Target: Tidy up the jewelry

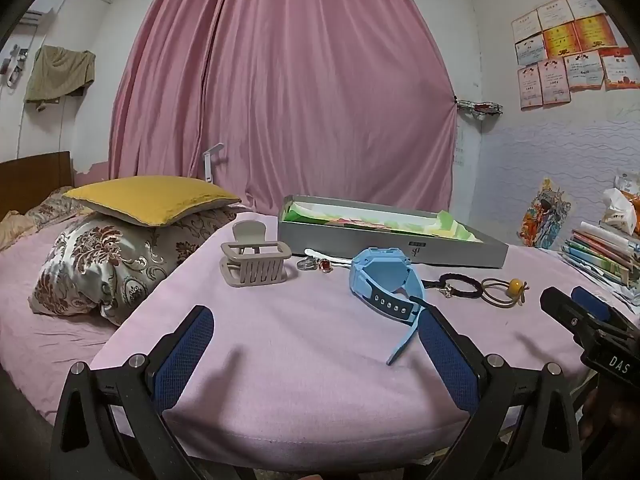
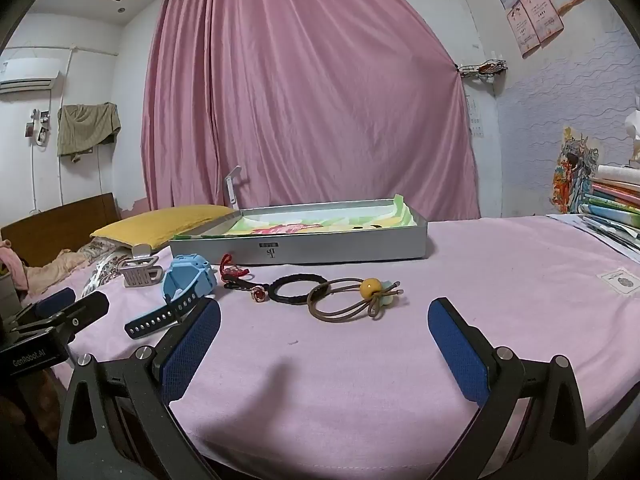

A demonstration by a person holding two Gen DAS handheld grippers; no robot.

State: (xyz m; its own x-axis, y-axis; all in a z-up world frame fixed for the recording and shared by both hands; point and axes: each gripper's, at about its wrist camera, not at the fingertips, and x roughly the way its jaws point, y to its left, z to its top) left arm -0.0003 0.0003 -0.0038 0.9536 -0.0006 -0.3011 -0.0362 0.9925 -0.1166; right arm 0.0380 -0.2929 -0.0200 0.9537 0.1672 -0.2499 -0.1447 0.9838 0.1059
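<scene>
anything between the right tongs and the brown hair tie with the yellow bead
Nothing visible. The right tongs stand open, with only bare pink cloth before the brown hair tie. The black hair tie touches its far-left side, out of the way.

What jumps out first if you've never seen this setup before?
Probably the big pink curtain filling the back wall. Below it, on a pink-covered surface, a grey tray sits behind a scatter of small items: a blue watch, a beige hair claw to its left, and a brown hair tie with a yellow bead to its right. In front, the left gripper and right gripper stand wide open, holding nothing.
</scene>
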